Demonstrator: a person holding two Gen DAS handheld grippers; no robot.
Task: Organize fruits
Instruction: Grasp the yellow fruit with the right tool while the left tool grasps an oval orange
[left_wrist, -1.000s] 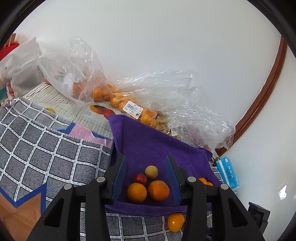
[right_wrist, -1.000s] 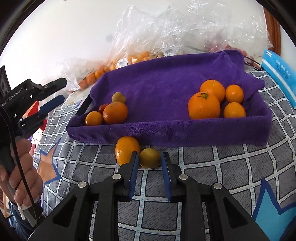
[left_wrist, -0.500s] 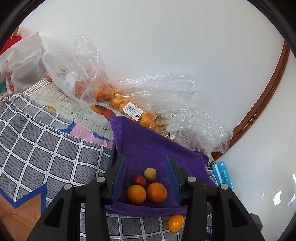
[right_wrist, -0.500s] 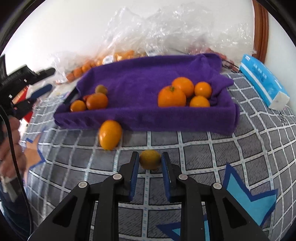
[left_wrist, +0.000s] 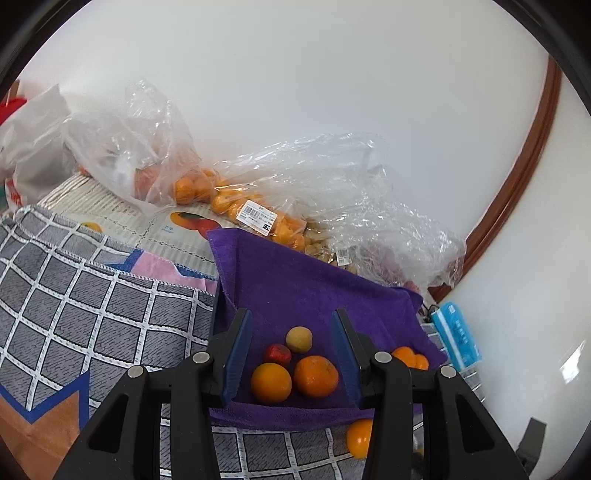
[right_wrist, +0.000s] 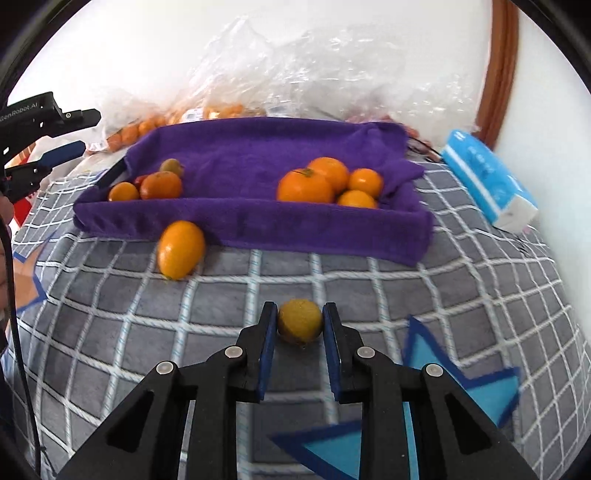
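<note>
The right tongs (right_wrist: 300, 325) grip a small round yellow-green fruit (right_wrist: 299, 326), their blue pads pressed on its two sides above the grey checked cloth (right_wrist: 110, 317) that covers the desk. The fruit is nearly a ball, so no long axis shows; a dark nub sits at its underside.

Ahead and to the left of these tongs lies an oval orange fruit (right_wrist: 181, 249) on the cloth, its long axis running from near-left to far-right, its far end touching the front fold of the purple towel tray (right_wrist: 258, 221). Straight ahead, in the tray's right end, four round oranges (right_wrist: 306, 186) sit bunched and touching. In its left end are two smaller oranges (right_wrist: 160, 185), a red fruit mostly hidden behind them, and a dull yellow fruit.

The left tongs (left_wrist: 291, 354) stand part open with nothing between the pads, hovering over that left-end cluster; the two oranges lie nearest, the small red fruit (left_wrist: 277, 353) and pale yellow fruit (left_wrist: 299, 339) just beyond. Farther ahead are clear plastic bags of oranges (left_wrist: 229, 199) against the white wall. To the right lies a blue tissue pack (right_wrist: 487, 184).
</note>
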